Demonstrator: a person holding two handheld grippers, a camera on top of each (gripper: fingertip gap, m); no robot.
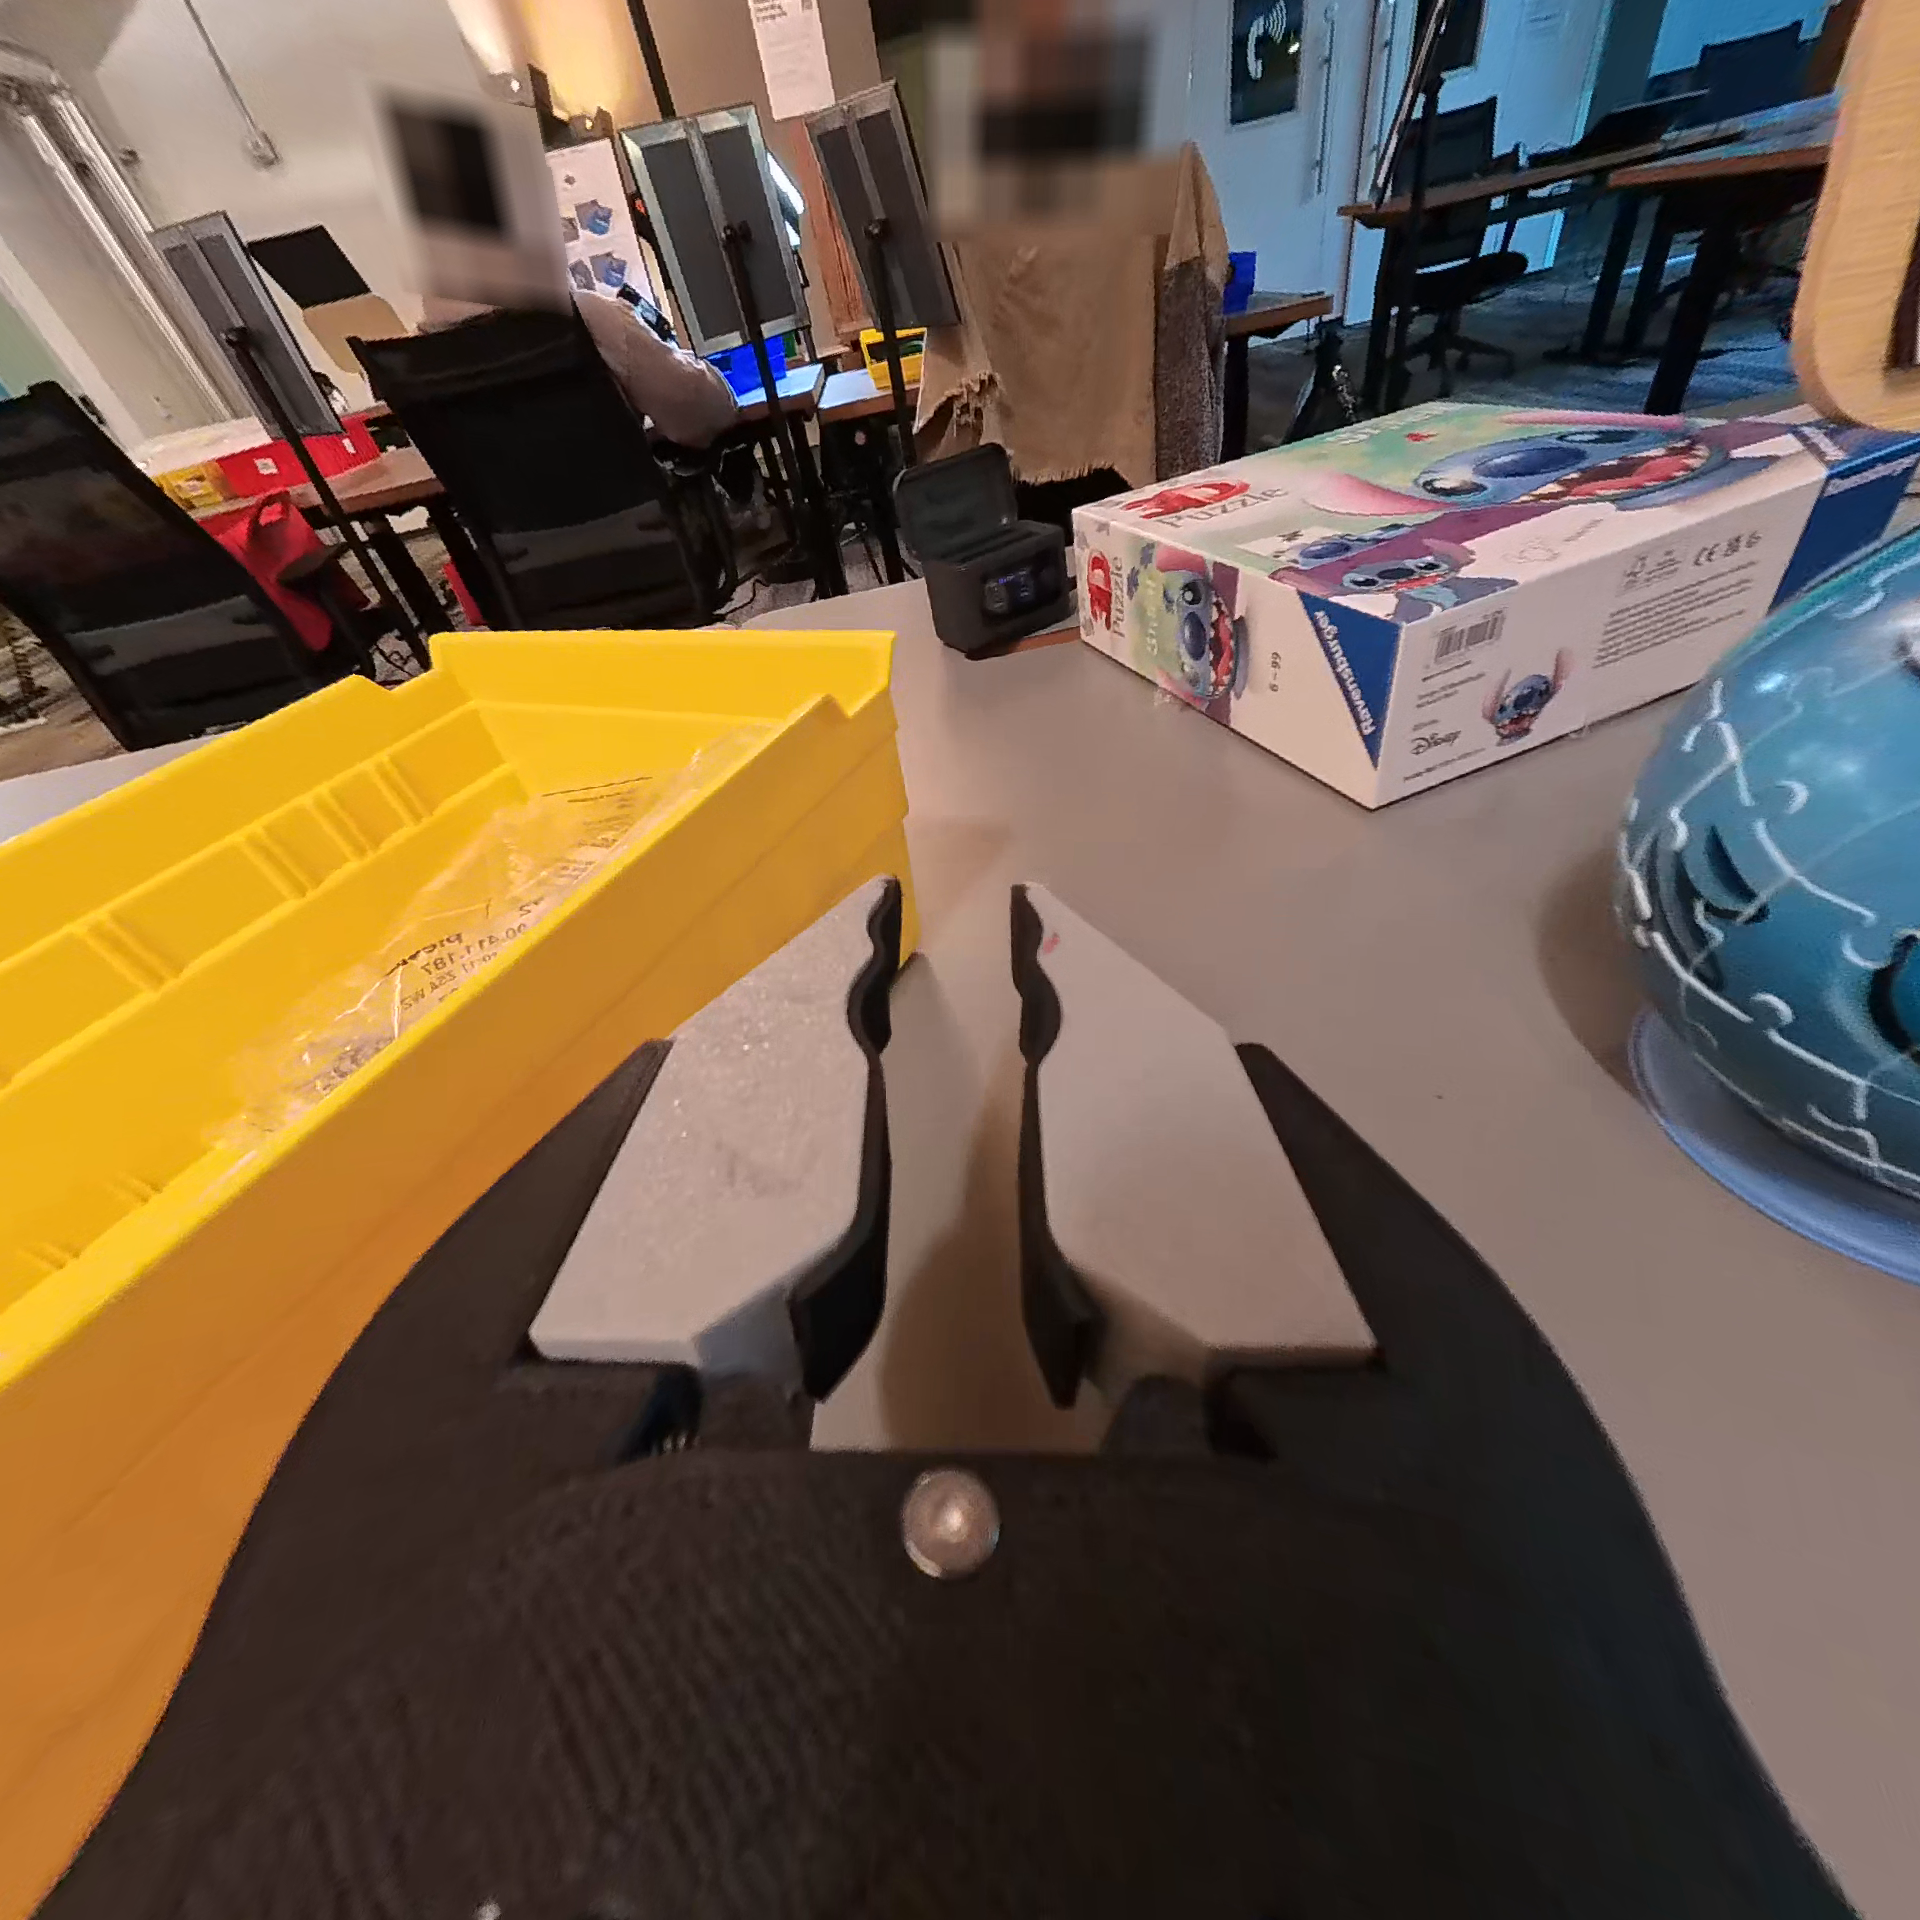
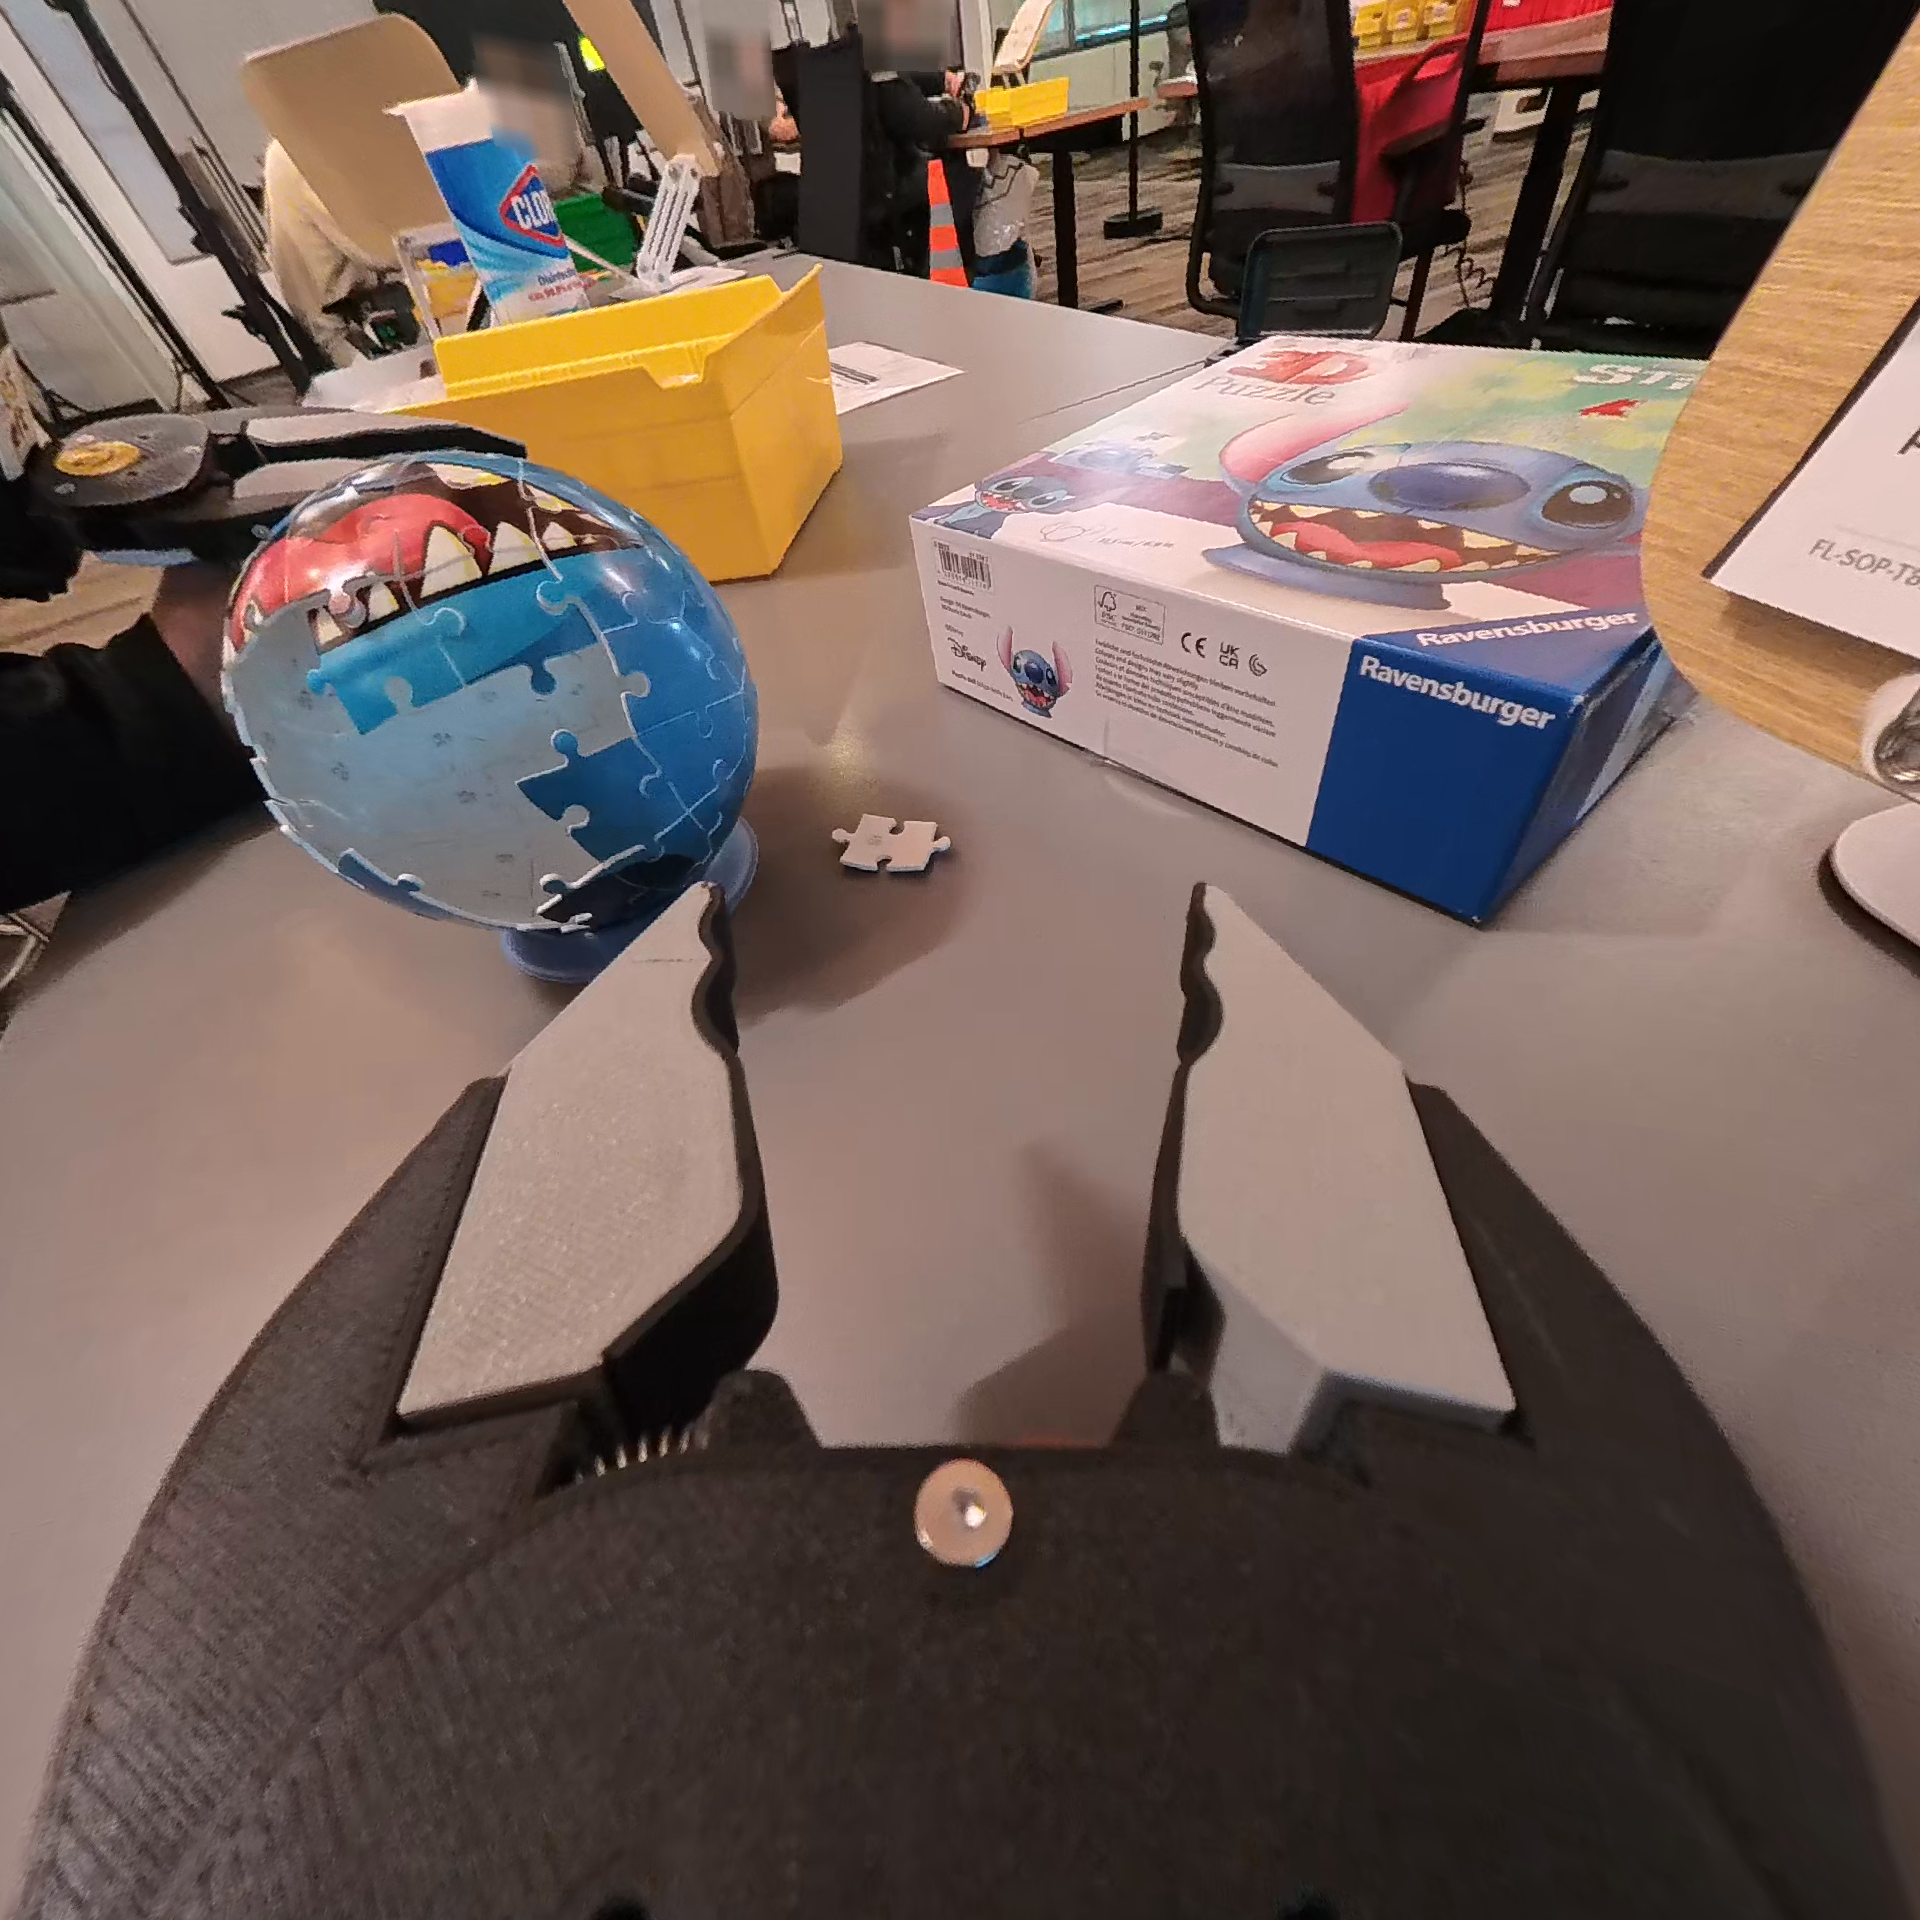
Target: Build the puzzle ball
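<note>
Room: an open office with dark chairs, desks and light panels on stands behind a grey tabletop [image 2: 1039, 1091].
Left gripper [image 1: 954, 894]: in its own view the jaws stand a narrow gap apart with nothing between them, over bare tabletop just beside the yellow bin; in the right wrist view it shows at the left edge, behind the top of the ball, and whether it touches the ball cannot be told.
Yellow bin [image 2: 665, 436]: toward the far left of the tabletop, with a clear plastic bag [image 1: 436, 935] lying in it.
Puzzle ball [image 2: 488, 686]: left of the tabletop's middle, tilted on a round blue stand [image 2: 582, 951]. Its top shows a red and dark mouth with white teeth; below that glossy blue pieces interlock. A large pale blue-grey patch on the near left side has a matt look with faint markings, its edges notched like missing pieces.
Loose piece [image 2: 891, 840]: a pale puzzle piece lying flat on the tabletop, near the stand, to its right, between ball and box.
Right gripper [image 2: 954, 904]: jaws wide apart and empty, above bare tabletop at the near edge, tips pointing toward the loose piece.
Puzzle box [image 2: 1299, 623]: lying flat toward the right side, printed with a blue cartoon creature.
Wooden board [image 2: 1787, 395]: at the far right edge, carrying a white sheet.
</note>
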